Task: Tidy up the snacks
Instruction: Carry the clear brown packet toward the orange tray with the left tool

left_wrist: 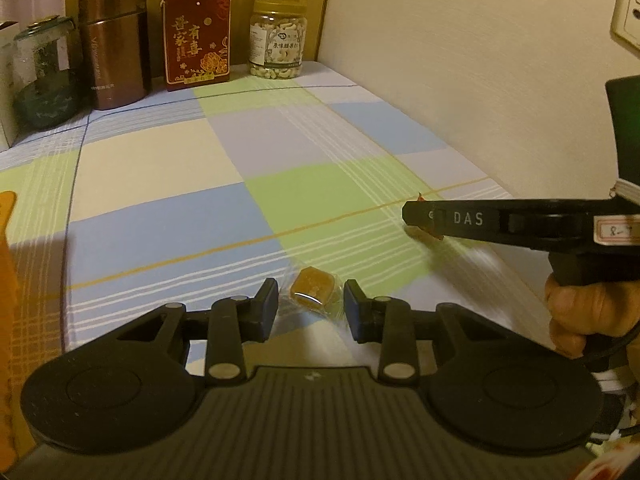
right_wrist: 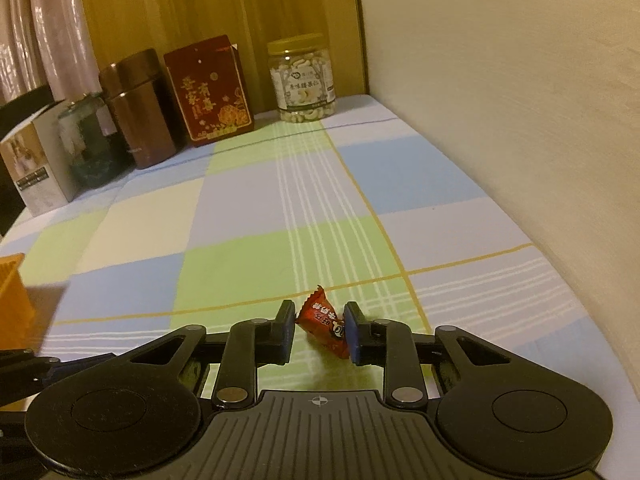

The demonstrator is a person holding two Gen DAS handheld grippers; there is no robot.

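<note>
- A counter (right_wrist: 248,200) covered with a checked cloth in blue, green, cream and lilac is seen from two wrist cameras, each looking down along a tool.
- In the left wrist view, the left tool (left_wrist: 310,306) is held low over the cloth. An amber candy in clear wrap (left_wrist: 310,291) sits between its two fingers, and the clear wrapper edges are met by both pads, so the candy is pinched.
- In the right wrist view, the right tool (right_wrist: 319,330) is pressed onto a red wrapped candy (right_wrist: 325,322), which is gripped between the pads with its twisted end sticking up. No earlier picture is given, so only this grip is told.
- The right tool is also seen side-on in the left view, at the right edge, held by a hand (left_wrist: 580,312); a sliver of red wrapper peeks out at its tip.
- Along the back of the counter, against a wooden panel, a row is lined up: a clear jar of cashews with a yellow lid (right_wrist: 302,78), a red gift box with gold characters (right_wrist: 210,92), a brown metal canister (right_wrist: 136,108), a dark glass jar (right_wrist: 90,140) and a pale carton (right_wrist: 34,168).
- An orange container (right_wrist: 12,284) is cut off at the left edge.
- A cream wall (right_wrist: 500,100) runs along the right side.
</note>
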